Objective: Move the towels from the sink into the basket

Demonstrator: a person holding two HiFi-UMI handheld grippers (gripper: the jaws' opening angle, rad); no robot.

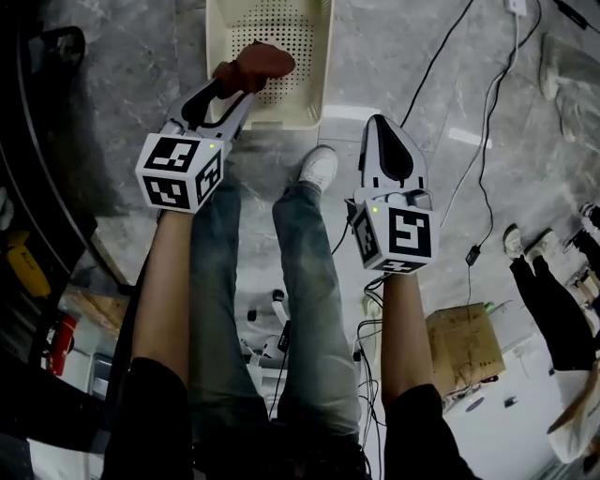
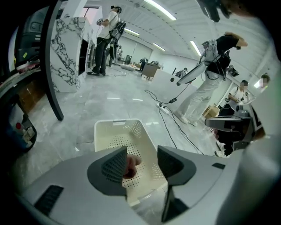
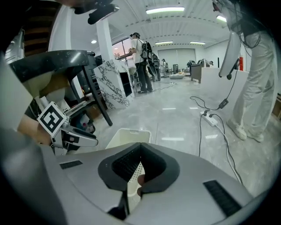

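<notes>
A cream perforated basket (image 1: 281, 23) stands on the grey floor ahead of me. A reddish-brown towel (image 1: 261, 62) is over its near part, just off the tips of my left gripper (image 1: 234, 86). In the left gripper view the jaws of that gripper (image 2: 142, 160) stand apart, and the towel (image 2: 131, 166) shows past the left pad, above the basket (image 2: 115, 132); no pad presses on it. My right gripper (image 1: 382, 127) hangs to the right of the basket, its jaws (image 3: 140, 154) shut with nothing between them. No sink is in view.
The wearer's legs and a white shoe (image 1: 319, 169) are between the two grippers. Black cables (image 1: 487, 141) run over the floor at the right, near a cardboard box (image 1: 464, 342). A dark counter edge (image 1: 37, 187) runs along the left. Other people stand further off.
</notes>
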